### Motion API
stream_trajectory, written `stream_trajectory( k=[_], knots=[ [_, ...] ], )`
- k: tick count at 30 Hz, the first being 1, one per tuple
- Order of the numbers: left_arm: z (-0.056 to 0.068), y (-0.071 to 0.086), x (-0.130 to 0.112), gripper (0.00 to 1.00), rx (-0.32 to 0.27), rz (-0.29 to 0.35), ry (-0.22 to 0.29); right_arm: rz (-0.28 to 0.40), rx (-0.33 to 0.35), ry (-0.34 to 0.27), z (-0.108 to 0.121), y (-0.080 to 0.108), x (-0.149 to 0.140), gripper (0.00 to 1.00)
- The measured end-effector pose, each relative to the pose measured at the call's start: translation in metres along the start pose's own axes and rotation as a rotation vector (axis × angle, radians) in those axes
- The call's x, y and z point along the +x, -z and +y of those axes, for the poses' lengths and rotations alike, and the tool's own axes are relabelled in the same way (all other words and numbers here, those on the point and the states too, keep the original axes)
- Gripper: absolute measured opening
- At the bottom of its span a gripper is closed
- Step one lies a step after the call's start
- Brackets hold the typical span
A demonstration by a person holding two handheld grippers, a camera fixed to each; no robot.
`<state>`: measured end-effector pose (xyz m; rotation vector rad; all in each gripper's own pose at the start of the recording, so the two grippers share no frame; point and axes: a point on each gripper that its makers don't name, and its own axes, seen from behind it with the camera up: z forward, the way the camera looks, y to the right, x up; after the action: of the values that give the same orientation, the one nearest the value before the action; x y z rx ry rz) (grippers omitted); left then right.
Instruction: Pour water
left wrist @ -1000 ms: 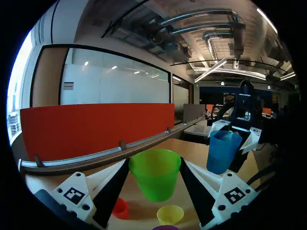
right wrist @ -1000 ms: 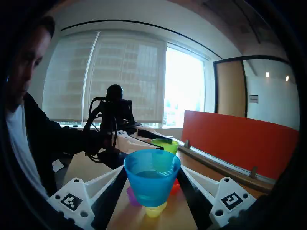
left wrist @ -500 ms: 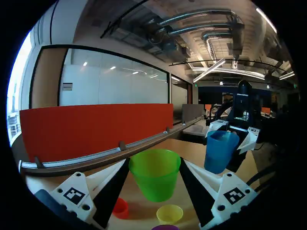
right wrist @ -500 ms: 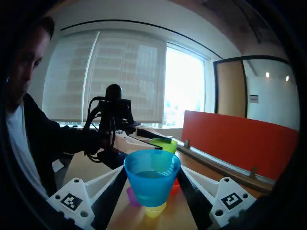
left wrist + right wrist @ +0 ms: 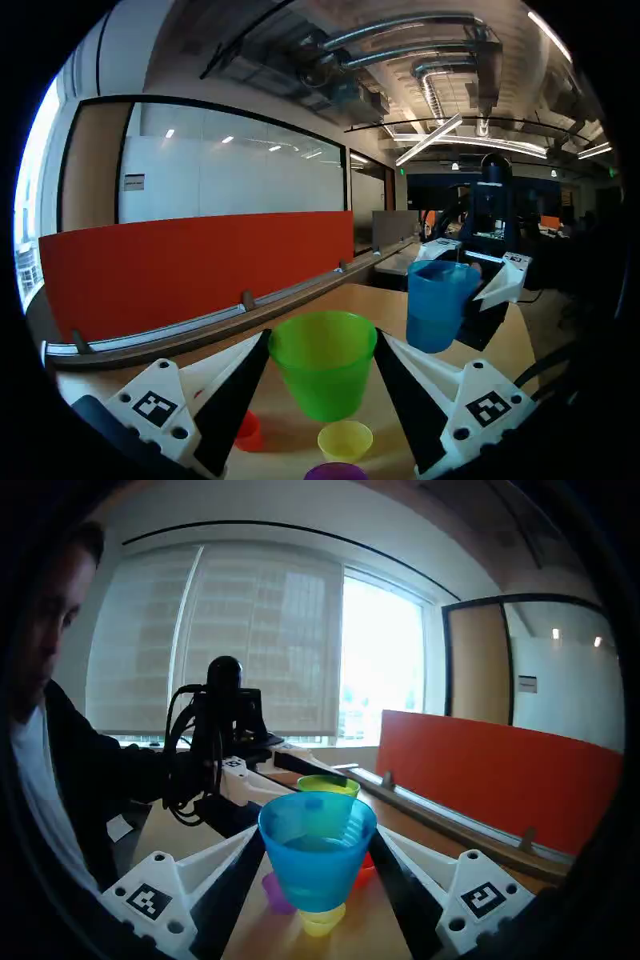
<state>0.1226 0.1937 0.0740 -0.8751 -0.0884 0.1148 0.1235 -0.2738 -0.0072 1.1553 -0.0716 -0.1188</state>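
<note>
1. the left gripper (image 5: 322,340) is clamped on the green cup (image 5: 323,376), one finger pressing each side. the cup is upright, looks empty, and is held above the desk (image 5: 376,308).
2. the right gripper (image 5: 317,836) is closed the same way on the blue cup (image 5: 316,868), which holds the water and sits near level, clear of the green cup.
3. likely risks:
   - if the blue cup tips before its lip is over the green rim, water would land on the desk and on the small yellow cup (image 5: 345,440), red cup (image 5: 248,430) and purple cup (image 5: 336,472) below.
   - both held cups taper, so a tilted one could slide between the fingers.
4. the right gripper view looks down into the blue cup and shows the water level. the left gripper view sees that cup from the side, so it gives the gap between the two rims instead. the right gripper view also takes in the person's sleeve (image 5: 104,768) behind the left gripper.
</note>
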Motion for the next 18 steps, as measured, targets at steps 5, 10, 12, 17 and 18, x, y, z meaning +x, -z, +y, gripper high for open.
stream_trajectory(
  k=[5,10,12,17,18],
  knots=[
    [0.005,0.005,0.000,0.90,-0.006,-0.010,-0.004,-0.004,-0.017,0.003,0.005,-0.003,0.004,0.90],
    [0.011,0.008,0.001,0.90,-0.016,-0.010,0.002,-0.004,-0.017,0.005,0.005,-0.006,0.010,0.90],
    [0.013,0.009,0.001,0.90,-0.020,-0.012,0.003,-0.003,-0.016,0.006,0.005,-0.007,0.013,0.90],
    [0.018,0.011,-0.003,0.90,-0.023,-0.017,0.004,-0.002,-0.014,0.012,0.007,-0.011,0.019,0.90],
    [0.019,0.011,-0.004,0.90,-0.023,-0.018,0.005,-0.002,-0.014,0.015,0.008,-0.012,0.021,0.90]
  ],
)
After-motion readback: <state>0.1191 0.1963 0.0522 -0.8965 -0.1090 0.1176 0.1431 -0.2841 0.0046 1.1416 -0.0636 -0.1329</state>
